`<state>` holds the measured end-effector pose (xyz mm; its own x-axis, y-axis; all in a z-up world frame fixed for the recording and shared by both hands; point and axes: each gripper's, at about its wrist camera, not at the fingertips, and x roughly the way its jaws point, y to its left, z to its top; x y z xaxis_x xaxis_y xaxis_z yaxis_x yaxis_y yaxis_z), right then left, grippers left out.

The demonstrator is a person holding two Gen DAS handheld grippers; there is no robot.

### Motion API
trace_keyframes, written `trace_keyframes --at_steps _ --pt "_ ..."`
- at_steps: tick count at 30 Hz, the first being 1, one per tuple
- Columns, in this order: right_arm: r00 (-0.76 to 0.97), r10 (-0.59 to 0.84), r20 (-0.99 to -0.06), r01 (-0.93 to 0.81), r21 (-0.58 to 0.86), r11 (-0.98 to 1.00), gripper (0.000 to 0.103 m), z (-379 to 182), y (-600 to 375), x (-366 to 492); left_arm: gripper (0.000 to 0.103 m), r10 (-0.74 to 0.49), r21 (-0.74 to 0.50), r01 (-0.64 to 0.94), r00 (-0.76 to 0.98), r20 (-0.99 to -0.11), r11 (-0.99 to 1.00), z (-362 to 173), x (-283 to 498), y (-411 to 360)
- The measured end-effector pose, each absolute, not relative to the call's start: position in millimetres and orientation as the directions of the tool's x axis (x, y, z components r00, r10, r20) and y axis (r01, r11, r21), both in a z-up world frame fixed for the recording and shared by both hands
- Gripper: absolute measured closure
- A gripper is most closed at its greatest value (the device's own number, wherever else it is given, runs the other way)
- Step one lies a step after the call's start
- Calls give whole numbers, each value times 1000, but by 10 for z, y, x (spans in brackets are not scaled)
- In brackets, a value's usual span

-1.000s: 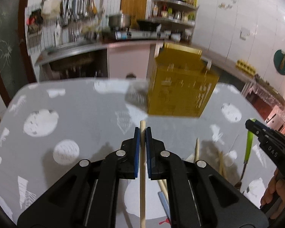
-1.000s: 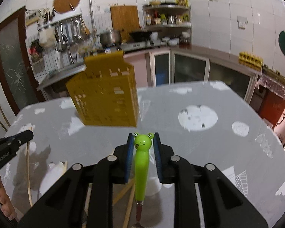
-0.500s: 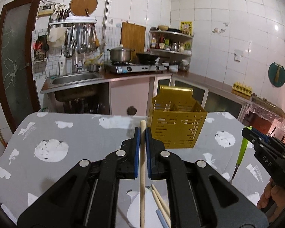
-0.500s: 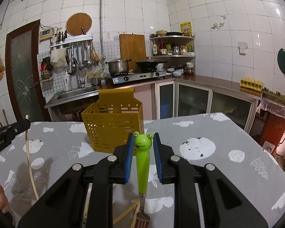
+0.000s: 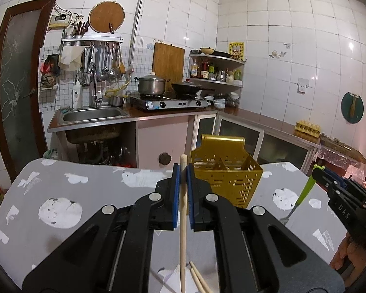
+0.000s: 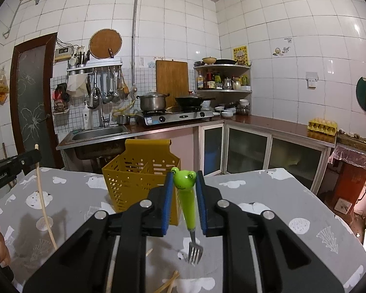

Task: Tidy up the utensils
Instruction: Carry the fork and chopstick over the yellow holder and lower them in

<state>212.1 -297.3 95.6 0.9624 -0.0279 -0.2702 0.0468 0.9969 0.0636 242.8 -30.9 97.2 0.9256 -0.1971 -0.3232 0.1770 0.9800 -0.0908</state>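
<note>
1. We hold a chopstick (image 5: 183,210) in our left gripper (image 5: 183,171). The jaws are clamped narrow on its upper end, and the stick hangs down toward 6 o'clock, clear of the surface (image 5: 85,195).
2. Our right gripper (image 6: 184,185) is closed on the frog fork (image 6: 186,202), pinching the green handle just under the frog head. The tines point down, also off the surface.
3. The yellow caddy (image 5: 225,180) stands upright on the surface. It sits at about 1 o'clock from the left gripper and 11 o'clock from the right one, near both but touching neither.
4. Progress: both items are picked up and neither is in the caddy yet. We see dividers inside the caddy, and pale shapes show through its holes. We cannot tell whether these are utensils already stored or just the far-wall perforations.
5. Left to do: drop the chopstick and the fork into caddy compartments.
6. Loose chopsticks (image 5: 198,278) lie on the surface at 6 o'clock under the left gripper, with more wooden sticks visible low in the right view. We judge several pickups are left, so the task is early to midway.
</note>
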Motion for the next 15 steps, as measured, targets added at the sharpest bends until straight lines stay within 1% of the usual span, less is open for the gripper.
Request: trace_keyframes --at_steps 9,15 --pt "964 3 -266 16 71 997 84 1136 -3018 2254 98 -211 -101 190 936 -282 977 1197 2614 -368" --pt "968 39 -247 -18 90 996 84 1508 -3043 2390 98 -226 -78 214 945 -237 974 1481 2726 -510"
